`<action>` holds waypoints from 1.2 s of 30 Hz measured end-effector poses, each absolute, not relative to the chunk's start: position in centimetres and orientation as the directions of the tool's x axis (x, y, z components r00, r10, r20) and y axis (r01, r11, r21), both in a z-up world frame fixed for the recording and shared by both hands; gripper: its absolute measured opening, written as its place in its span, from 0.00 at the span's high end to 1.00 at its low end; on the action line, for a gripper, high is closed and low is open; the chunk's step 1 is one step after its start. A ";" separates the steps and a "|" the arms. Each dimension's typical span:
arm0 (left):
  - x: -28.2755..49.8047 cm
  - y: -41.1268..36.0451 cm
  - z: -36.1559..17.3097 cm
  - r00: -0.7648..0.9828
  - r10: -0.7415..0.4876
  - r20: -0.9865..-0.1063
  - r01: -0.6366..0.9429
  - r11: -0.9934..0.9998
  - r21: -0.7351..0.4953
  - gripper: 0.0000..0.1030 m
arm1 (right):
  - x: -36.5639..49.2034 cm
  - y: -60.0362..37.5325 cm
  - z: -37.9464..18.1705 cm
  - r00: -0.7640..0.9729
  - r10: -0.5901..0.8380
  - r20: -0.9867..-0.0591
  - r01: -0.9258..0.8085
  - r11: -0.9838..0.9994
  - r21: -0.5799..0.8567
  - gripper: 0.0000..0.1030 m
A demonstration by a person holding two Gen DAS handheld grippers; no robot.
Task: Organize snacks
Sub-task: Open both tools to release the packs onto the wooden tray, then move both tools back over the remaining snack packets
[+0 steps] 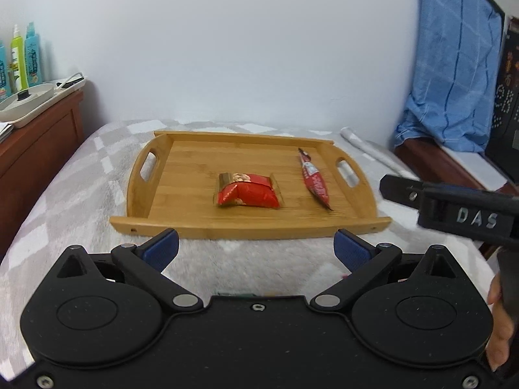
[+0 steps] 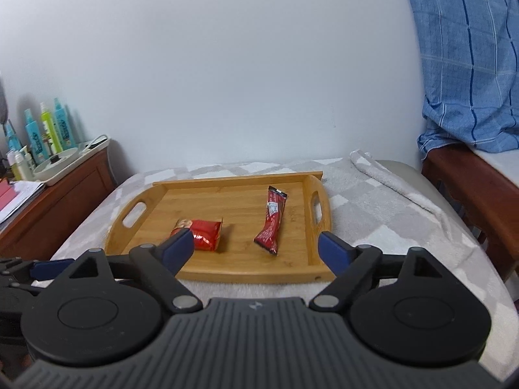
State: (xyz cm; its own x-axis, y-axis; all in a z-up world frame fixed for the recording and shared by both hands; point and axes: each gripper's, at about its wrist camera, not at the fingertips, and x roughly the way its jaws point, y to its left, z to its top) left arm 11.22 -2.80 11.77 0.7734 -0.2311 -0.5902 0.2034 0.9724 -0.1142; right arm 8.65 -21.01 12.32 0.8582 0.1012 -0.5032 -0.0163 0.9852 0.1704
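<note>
Bamboo tray [image 1: 149,223], raised rim, cut-out handles, on checked fleece blanket [image 1: 65,175]. Inside tray: crinkled red foil pouch [image 1: 248,194] at centre, slim red stick pack [image 1: 314,180] near right handle, bare wood between. Left gripper [image 1: 256,248] and right gripper [image 2: 256,249] short of tray's near rim, fingers spread, holding nothing.

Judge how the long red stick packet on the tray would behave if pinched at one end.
The long red stick packet looks thin and slightly bent, so it would probably droop. Its glossy film may slip. It seems light, lying flat on the wooden tray.
</note>
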 end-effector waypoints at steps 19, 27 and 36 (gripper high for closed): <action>2.5 -1.1 10.3 0.790 -0.251 -0.560 0.243 0.966 -0.091 0.00 | 1.2 -20.8 9.6 0.855 0.087 -0.511 0.015 0.981 0.193 0.05; 0.3 0.7 8.3 0.824 -0.209 -0.526 0.216 0.975 -0.049 0.00 | -0.3 -20.1 7.5 0.823 0.106 -0.558 0.005 0.981 0.194 0.07; 1.2 2.5 5.7 0.802 -0.132 -0.583 0.133 0.990 -0.041 0.09 | -1.7 -18.8 4.8 0.784 0.120 -0.609 0.007 0.979 0.202 0.17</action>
State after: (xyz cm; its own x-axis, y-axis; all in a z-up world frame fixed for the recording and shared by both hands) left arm 1.23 2.53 5.71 0.8018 -0.1322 -0.5827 0.1333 0.9902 -0.0412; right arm -1.70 -18.83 4.76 0.7844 0.1196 -0.6086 0.0073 0.9794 0.2019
